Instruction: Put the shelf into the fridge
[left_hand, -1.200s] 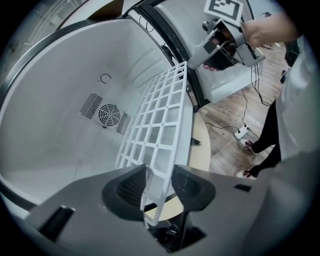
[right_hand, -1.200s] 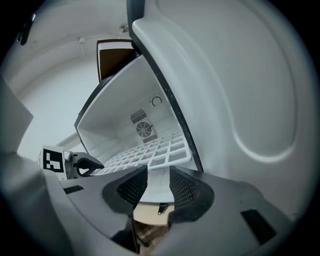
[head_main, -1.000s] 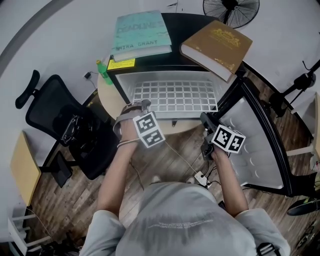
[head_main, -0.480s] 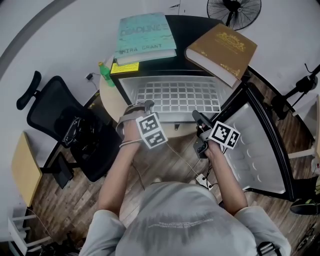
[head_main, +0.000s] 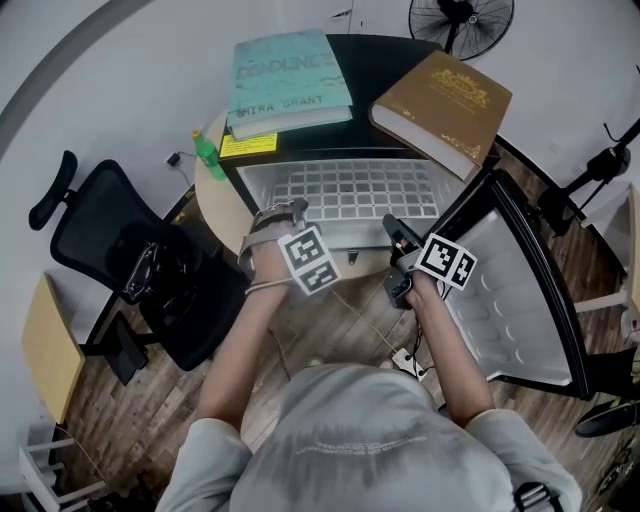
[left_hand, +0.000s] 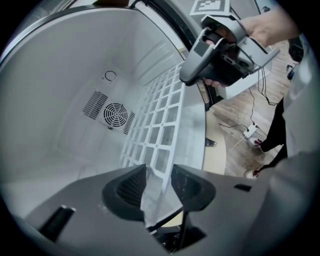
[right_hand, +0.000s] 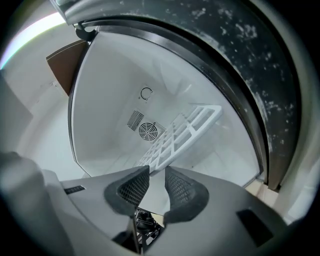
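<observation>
- The left gripper is clamped on the front edge of the shelf.
- The shelf sits mostly inside the fridge. It looks like stiff, light, rather slippery plastic, best held by its solid front rim.
- The right gripper, its jaws just closing, pinches that same rim.

The head view is bright, evenly lit from above and sharp, with only soft shadows on the wooden floor around the office chair and strong wide-angle bending toward its edges. Both gripper views are round fisheye pictures with black corners. In them the white inside of the fridge is softly lit without hard shadows, and the shelf is crisp while the near jaws lie dim and slightly out of focus. In the right gripper view a pale glare smears the upper left edge, and the rim is blurred.
</observation>
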